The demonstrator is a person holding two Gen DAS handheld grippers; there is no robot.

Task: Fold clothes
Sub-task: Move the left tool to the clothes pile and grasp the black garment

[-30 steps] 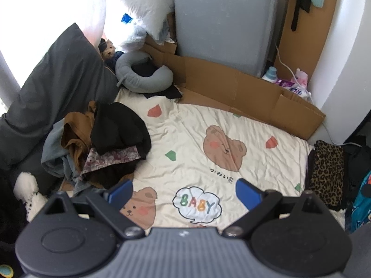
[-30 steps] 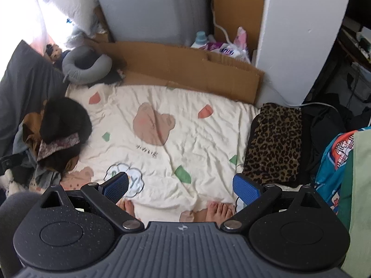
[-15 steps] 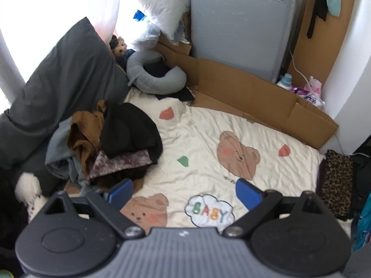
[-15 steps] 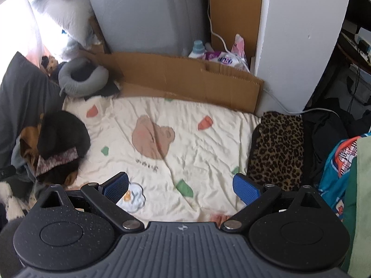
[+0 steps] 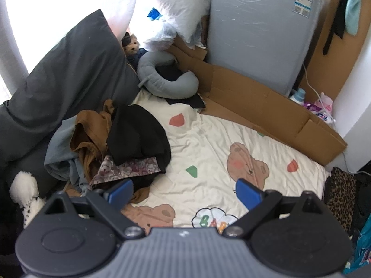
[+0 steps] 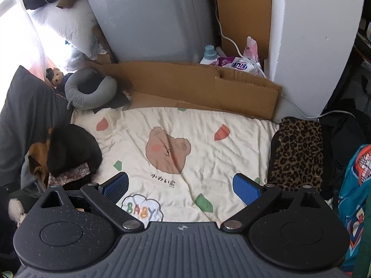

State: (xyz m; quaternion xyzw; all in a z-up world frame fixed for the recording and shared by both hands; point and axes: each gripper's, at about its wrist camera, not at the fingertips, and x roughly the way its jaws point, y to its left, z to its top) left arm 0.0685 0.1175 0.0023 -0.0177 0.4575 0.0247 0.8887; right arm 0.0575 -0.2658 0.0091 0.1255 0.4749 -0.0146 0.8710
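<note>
A heap of unfolded clothes (image 5: 111, 148) lies on the left side of a cream bear-print sheet (image 5: 220, 153): a black garment (image 5: 139, 134) on top, a brown one (image 5: 90, 136), a grey-blue one and a floral cloth (image 5: 127, 169). The right wrist view has the same heap (image 6: 69, 155) at mid left. My left gripper (image 5: 184, 193) hangs open above the sheet, its left pad near the heap's front edge. Over the sheet's front middle my right gripper (image 6: 180, 188) is open too. Neither holds anything.
A dark grey pillow (image 5: 62, 88), a grey neck pillow (image 5: 167, 83) and a small teddy (image 5: 132, 44) lie at the left and back. Cardboard (image 5: 266, 106) lines the far edge before a grey cabinet (image 5: 259, 27). A leopard-print cloth (image 6: 299, 153) and dark items sit at the right.
Both views have tilted up and shifted: the clothes heap now sits more central in the left view, and the bare feet seen earlier in the right view have dropped out of sight.
</note>
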